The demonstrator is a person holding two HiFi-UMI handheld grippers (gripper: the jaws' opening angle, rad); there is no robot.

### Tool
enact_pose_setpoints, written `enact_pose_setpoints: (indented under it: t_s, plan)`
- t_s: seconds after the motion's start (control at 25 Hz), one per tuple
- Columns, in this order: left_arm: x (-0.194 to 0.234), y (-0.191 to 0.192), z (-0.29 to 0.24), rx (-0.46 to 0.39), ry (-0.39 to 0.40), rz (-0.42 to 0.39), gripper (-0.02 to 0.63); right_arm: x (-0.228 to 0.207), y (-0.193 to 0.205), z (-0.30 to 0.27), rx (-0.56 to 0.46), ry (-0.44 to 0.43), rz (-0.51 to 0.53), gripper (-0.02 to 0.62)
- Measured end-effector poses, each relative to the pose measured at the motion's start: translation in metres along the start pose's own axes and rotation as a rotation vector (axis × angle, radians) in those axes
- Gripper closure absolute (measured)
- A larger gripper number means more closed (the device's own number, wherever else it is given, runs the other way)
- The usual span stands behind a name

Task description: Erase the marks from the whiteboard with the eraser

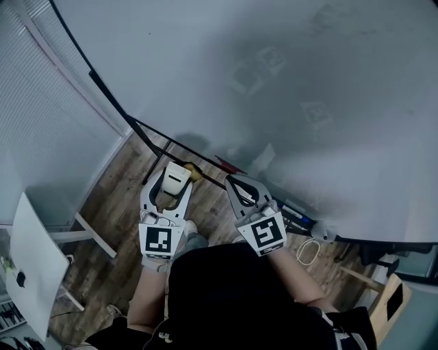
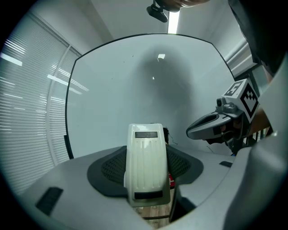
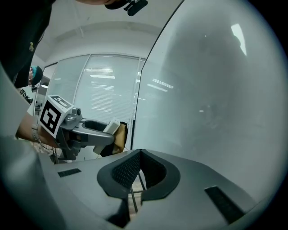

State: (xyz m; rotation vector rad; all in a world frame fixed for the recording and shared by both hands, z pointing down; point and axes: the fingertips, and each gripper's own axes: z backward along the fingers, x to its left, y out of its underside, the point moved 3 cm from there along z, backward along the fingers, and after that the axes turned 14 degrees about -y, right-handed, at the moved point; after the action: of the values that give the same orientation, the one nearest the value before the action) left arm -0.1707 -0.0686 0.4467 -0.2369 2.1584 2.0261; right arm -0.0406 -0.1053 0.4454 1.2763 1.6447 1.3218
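The white eraser (image 1: 177, 175) sits upright between the jaws of my left gripper (image 1: 174, 184), which is shut on it below the whiteboard (image 1: 287, 89). In the left gripper view the eraser (image 2: 145, 155) fills the middle of the jaws, a short way from the board (image 2: 130, 90). My right gripper (image 1: 237, 184) hangs beside it, shut and empty; its black pads (image 3: 128, 170) meet. From that side the left gripper (image 3: 83, 130) and eraser (image 3: 112, 126) show at the left. Only faint smudges (image 1: 327, 19) are visible on the board.
A marker tray (image 1: 295, 213) runs along the board's lower edge, with a red item (image 1: 229, 164) on it. A white table (image 1: 31, 273) stands at the left on the wood floor (image 1: 116, 205). Window blinds (image 1: 34, 116) are on the left, a wooden stool (image 1: 383, 301) at the lower right.
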Motion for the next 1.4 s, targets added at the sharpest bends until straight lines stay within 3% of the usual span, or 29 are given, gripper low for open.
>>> enact_pose_setpoints:
  t_s: [0.24, 0.72, 0.92, 1.16, 1.4]
  plan:
    - [0.021, 0.006, 0.010, 0.017, -0.045, -0.003, 0.350, 0.006, -0.003, -0.025, 0.011, -0.079, 0.003, 0.568]
    - [0.028, 0.011, 0.023, 0.035, -0.071, 0.022, 0.350, 0.012, -0.013, -0.038, -0.007, -0.147, 0.009, 0.568]
    - [0.027, 0.014, 0.025, 0.039, -0.058, 0.004, 0.351, 0.014, -0.017, -0.035, -0.013, -0.138, 0.019, 0.568]
    - [0.025, 0.008, 0.026, 0.028, -0.069, 0.042, 0.351, 0.018, -0.019, -0.031, -0.003, -0.133, 0.063, 0.568]
    - [0.022, 0.017, 0.029, 0.037, -0.035, 0.005, 0.351, 0.019, -0.017, -0.026, 0.006, -0.118, 0.062, 0.568]
